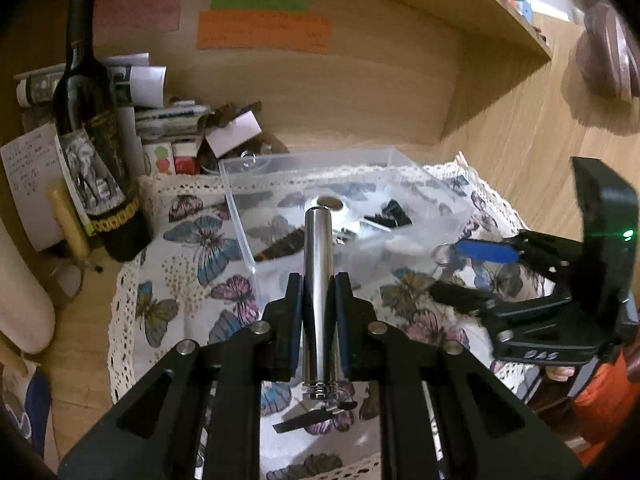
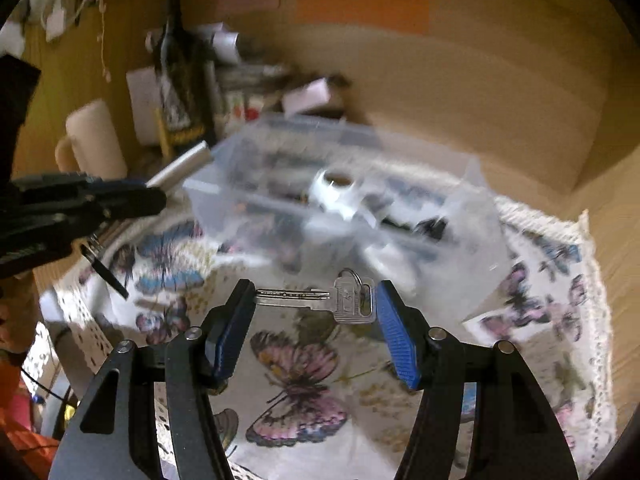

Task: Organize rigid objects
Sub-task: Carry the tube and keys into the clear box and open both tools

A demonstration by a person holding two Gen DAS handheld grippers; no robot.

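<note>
Between the left jaws, a smooth, shiny metal cylinder [image 1: 318, 264].

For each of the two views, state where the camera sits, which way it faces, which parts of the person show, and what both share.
Left wrist: rides the left gripper, facing forward and down at the clear plastic box; its jaws clamp a shiny metal cylinder; the right gripper shows at right.
Right wrist: rides the right gripper, facing the box; a silver key spans its jaws; orange sleeve lower left.
Shared: box, butterfly-print cloth, dark wine bottle.
</note>
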